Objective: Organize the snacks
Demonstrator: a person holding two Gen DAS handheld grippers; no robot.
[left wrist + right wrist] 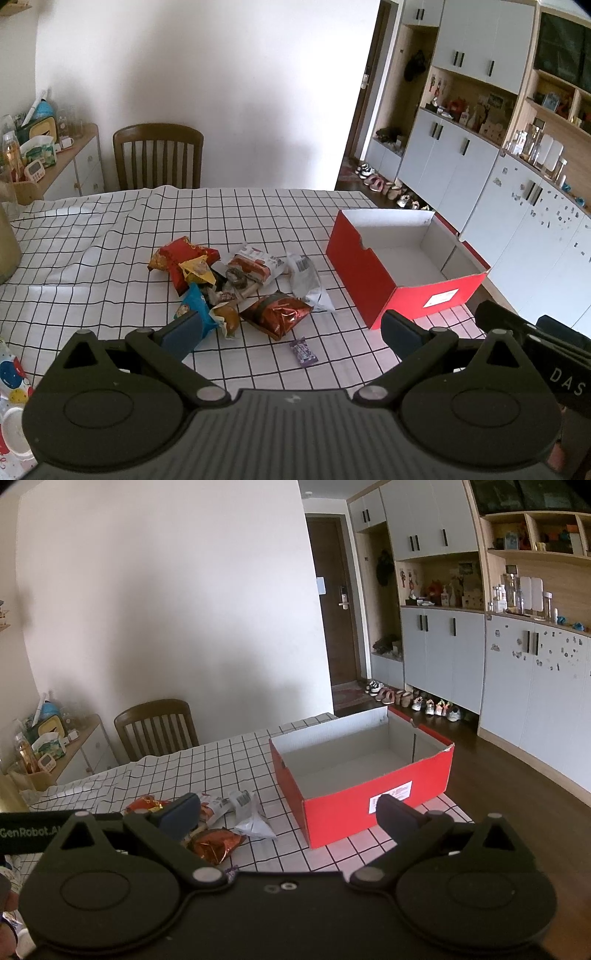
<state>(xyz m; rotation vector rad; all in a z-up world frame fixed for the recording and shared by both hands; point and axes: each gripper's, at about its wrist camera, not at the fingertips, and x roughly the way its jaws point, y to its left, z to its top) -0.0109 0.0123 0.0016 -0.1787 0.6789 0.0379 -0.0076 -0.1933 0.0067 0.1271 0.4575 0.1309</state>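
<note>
A pile of snack packets (229,280) lies on the checked tablecloth (110,229): a red bag (181,258), a blue bag (194,306), a brown foil bag (277,314), a clear wrapper (306,280). A small purple packet (303,352) lies apart, nearer me. An open red box (373,273), white inside and empty, stands to the right; it also shows in the right wrist view (332,805). My left gripper (291,332) is open and empty above the near table. My right gripper (288,812) is open and empty in front of the box, with the foil bag (214,845) at its left.
A wooden chair (159,155) stands at the table's far side. A sideboard with bottles and boxes (48,155) is at the far left. White cabinets and shelves (480,147) line the right wall, with shoes on the floor (413,701). The table's right edge runs just past the box.
</note>
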